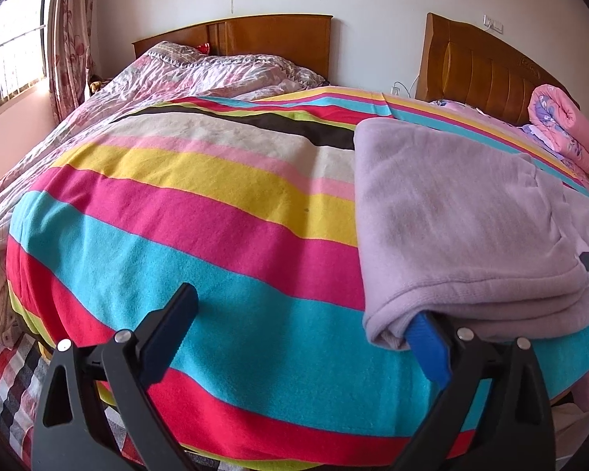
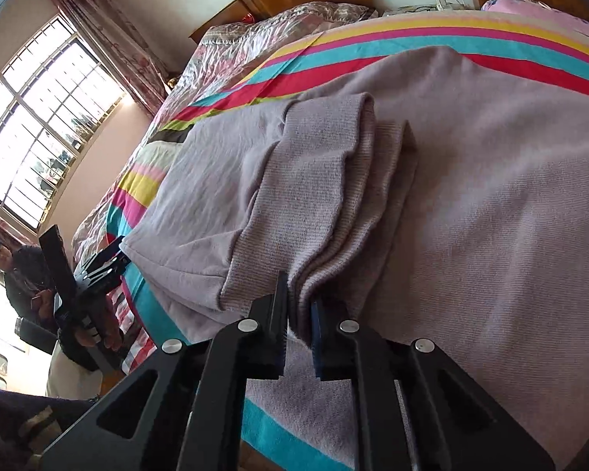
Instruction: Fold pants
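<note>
Lilac fleece pants (image 1: 451, 216) lie folded on the right part of a striped blanket (image 1: 216, 196). My left gripper (image 1: 302, 310) stands open at the bed's near edge. Its blue right finger (image 1: 428, 337) is tucked under the near left corner of the fold, and its left finger (image 1: 176, 314) is over bare blanket. In the right wrist view my right gripper (image 2: 299, 302) is shut on the ribbed cuffs (image 2: 314, 204) of the pants (image 2: 491, 196), which bunch up between its pads. The left gripper (image 2: 98, 271) shows there at the pants' left corner.
A crumpled floral quilt (image 1: 184, 70) lies at the far left of the bed. A rolled pink quilt (image 1: 561, 125) sits by the right headboard (image 1: 483, 66). A window (image 2: 39, 125) and curtain are on the left. A person (image 2: 23, 274) stands beside the bed.
</note>
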`<move>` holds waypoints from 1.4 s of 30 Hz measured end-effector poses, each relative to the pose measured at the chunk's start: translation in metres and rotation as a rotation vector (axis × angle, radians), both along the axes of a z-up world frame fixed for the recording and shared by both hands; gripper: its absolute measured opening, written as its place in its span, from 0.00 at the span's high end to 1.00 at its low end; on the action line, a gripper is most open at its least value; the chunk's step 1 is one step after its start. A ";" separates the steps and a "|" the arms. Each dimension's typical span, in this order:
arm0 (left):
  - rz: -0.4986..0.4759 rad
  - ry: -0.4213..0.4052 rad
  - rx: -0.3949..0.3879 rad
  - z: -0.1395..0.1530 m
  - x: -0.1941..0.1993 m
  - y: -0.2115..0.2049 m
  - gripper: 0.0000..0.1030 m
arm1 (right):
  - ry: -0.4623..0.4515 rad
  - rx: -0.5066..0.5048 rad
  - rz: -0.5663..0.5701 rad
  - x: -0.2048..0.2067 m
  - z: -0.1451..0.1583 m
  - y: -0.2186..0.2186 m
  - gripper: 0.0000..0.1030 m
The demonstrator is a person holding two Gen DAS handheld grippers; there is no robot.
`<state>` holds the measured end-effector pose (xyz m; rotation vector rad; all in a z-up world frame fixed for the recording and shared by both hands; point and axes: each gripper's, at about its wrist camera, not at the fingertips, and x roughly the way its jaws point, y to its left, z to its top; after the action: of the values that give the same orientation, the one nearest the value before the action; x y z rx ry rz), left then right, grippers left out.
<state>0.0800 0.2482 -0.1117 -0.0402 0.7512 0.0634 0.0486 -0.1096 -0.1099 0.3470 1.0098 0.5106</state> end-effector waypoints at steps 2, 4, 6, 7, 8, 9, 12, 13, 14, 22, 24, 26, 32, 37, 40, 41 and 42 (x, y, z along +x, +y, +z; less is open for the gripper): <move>-0.018 0.020 0.038 0.005 -0.006 -0.004 0.04 | -0.011 -0.035 -0.002 -0.001 0.008 -0.003 0.73; -0.058 0.052 0.075 0.014 -0.017 -0.006 0.05 | -0.070 -0.118 -0.020 -0.007 0.023 -0.007 0.49; -0.094 0.053 0.091 0.031 -0.030 -0.007 0.05 | -0.161 -0.162 -0.035 -0.012 0.041 -0.014 0.34; -0.106 0.029 0.063 0.045 -0.034 -0.006 0.05 | -0.195 -0.169 -0.028 -0.010 0.048 -0.017 0.34; -0.118 -0.004 0.017 0.061 -0.034 -0.006 0.05 | -0.224 -0.183 -0.017 -0.006 0.054 -0.016 0.34; -0.136 -0.041 -0.027 0.077 -0.029 -0.008 0.05 | -0.249 -0.202 0.002 0.000 0.058 -0.012 0.34; -0.199 -0.130 -0.119 0.114 0.010 -0.034 0.01 | -0.303 -0.247 0.078 0.026 0.062 0.011 0.34; -0.215 -0.123 -0.155 0.119 0.031 -0.046 0.01 | -0.307 -0.256 0.103 0.035 0.062 0.020 0.34; -0.233 -0.095 -0.185 0.117 0.054 -0.056 0.01 | -0.304 -0.265 0.132 0.043 0.061 0.029 0.34; -0.136 0.190 -0.030 0.019 0.163 -0.105 0.01 | -0.186 -0.261 0.197 0.061 0.020 0.036 0.31; -0.126 0.197 -0.023 0.020 0.158 -0.105 0.01 | -0.167 -0.218 0.120 0.049 0.032 0.008 0.31; -0.083 0.157 0.023 0.025 0.148 -0.106 0.02 | -0.228 -0.148 -0.003 0.021 0.053 -0.040 0.31; -0.208 -0.044 0.008 0.067 0.088 -0.162 0.01 | -0.286 -0.071 -0.561 -0.104 0.074 -0.214 0.29; -0.399 -0.045 0.205 0.053 0.066 -0.247 0.01 | -0.178 0.051 -0.841 -0.173 0.029 -0.288 0.29; -0.404 0.099 0.258 0.016 0.078 -0.261 0.01 | -0.082 0.160 -0.866 -0.172 -0.003 -0.300 0.30; -0.388 0.077 0.197 0.014 0.078 -0.252 0.01 | -0.042 0.190 -0.860 -0.168 -0.013 -0.301 0.30; -0.378 0.110 0.147 0.011 0.081 -0.247 0.01 | -0.059 0.215 -0.849 -0.166 -0.016 -0.300 0.30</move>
<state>0.1611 0.0011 -0.1004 0.2468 0.8517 -0.2408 -0.1175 -0.4098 -0.1258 0.8924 0.6637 -0.1461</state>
